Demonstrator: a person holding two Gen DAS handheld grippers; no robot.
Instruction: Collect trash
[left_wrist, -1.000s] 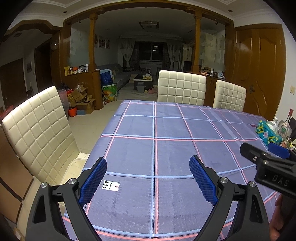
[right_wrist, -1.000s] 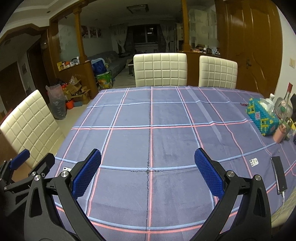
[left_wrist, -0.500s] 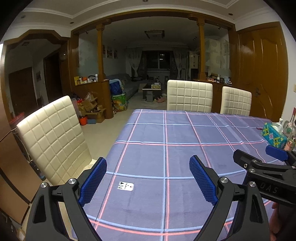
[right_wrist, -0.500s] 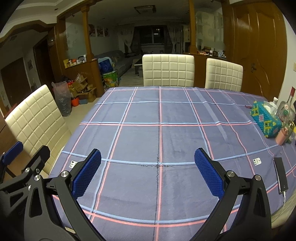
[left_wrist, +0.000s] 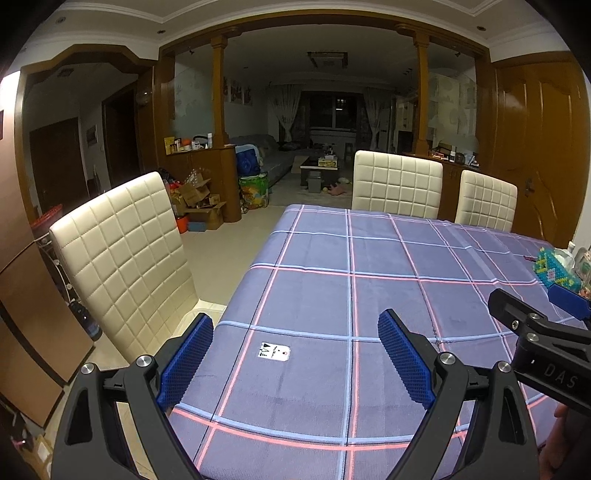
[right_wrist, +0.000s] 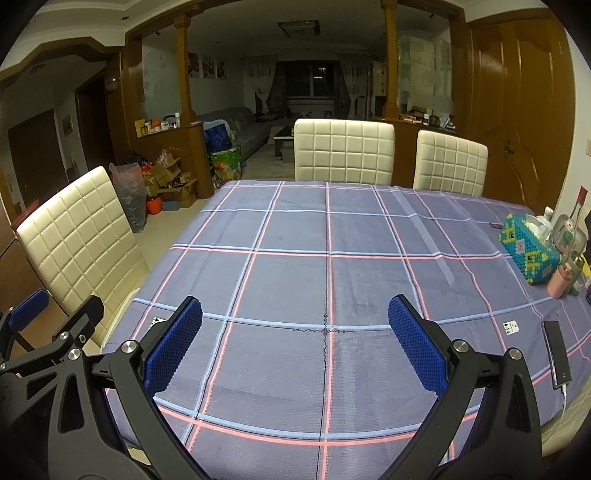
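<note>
Hovering over the checked tablecloth (left_wrist: 369, 295), left tongs (left_wrist: 295, 363) and right tongs (right_wrist: 295, 347) gape wide, empty.

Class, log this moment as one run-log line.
left hand-held gripper: open, empty | right hand-held gripper: open, empty | tablecloth: no trash seen

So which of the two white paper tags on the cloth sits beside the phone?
The right-hand white tag, just left of the black phone; the other tag lies near the table's left edge.
</note>
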